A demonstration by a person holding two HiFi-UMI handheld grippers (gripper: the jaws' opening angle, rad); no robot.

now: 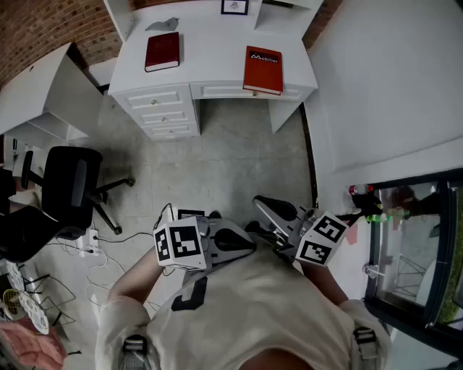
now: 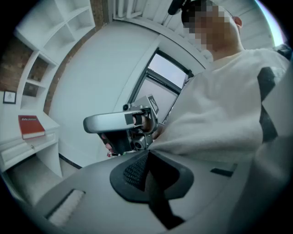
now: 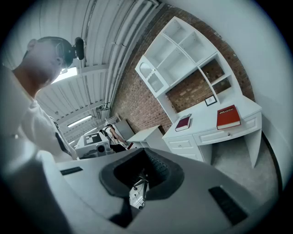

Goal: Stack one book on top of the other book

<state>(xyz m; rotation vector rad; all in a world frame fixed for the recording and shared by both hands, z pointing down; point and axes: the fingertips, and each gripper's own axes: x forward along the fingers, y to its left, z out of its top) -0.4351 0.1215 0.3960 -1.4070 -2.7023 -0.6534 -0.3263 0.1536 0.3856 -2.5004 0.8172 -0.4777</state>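
Two books lie apart on the white desk (image 1: 213,43): a dark red book (image 1: 162,51) at its left and an orange-red book (image 1: 262,70) at its right front. Both also show in the right gripper view, the dark red book (image 3: 183,122) left of the orange-red book (image 3: 228,116). The left gripper view catches only the orange-red book (image 2: 31,126). Both grippers are held close to the person's chest, far from the desk. My left gripper (image 1: 249,242) (image 2: 147,157) is shut with nothing in it. My right gripper (image 1: 259,202) (image 3: 145,155) is shut and empty too.
A black office chair (image 1: 69,191) stands on the floor at the left, with cables (image 1: 94,246) beside it. A white side table (image 1: 36,94) is left of the desk. A glass-fronted cabinet (image 1: 412,246) stands at the right by the white wall. A small picture frame (image 1: 234,7) sits at the desk's back.
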